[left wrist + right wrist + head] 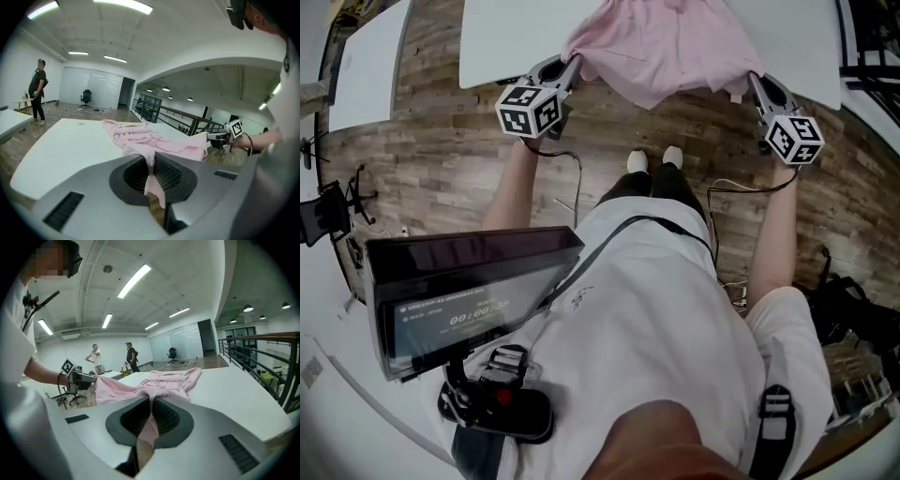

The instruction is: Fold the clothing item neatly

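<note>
**Garment** (pixel 666 47). Pink, soft, rumpled. The near edge hung off the front of the counter (pixel 506 37), strung between the two tools. The far part lay bunched on the white top. Judged to be held at two corners so that the cloth could spread and hang straight before any fold.

**Left hand-held gripper** (pixel 151 161). Jaws pressed together on a pinch of the garment's edge, with a tongue of pink cloth showing below the pads. It sat at the garment's left corner, just off the counter's front edge and over the floor (pixel 441 169). The grip was on the hem, probably so that the corner could be steered.

**Right hand-held gripper** (pixel 151 409). Jaws likewise closed on the garment, with cloth trailing down between them. It sat at the right corner, well apart from the left, so the hem sagged only a little between the two.

**Counter.** White and flat, it carried the heaped part of the garment.

**Floor.** Wood planks. The holder's shoes (pixel 652 161) stood near the counter's edge, between the two arms.

**Bystanders** (pixel 112 357). Two, far across the room and well apart from the work.

**Condition note.** No fold appeared made, and the garment was not yet flat. The next step, as judged, called for drawing it taut and laying it smooth on the counter. The risk lay in the narrow pinches slipping off the hem.
</note>
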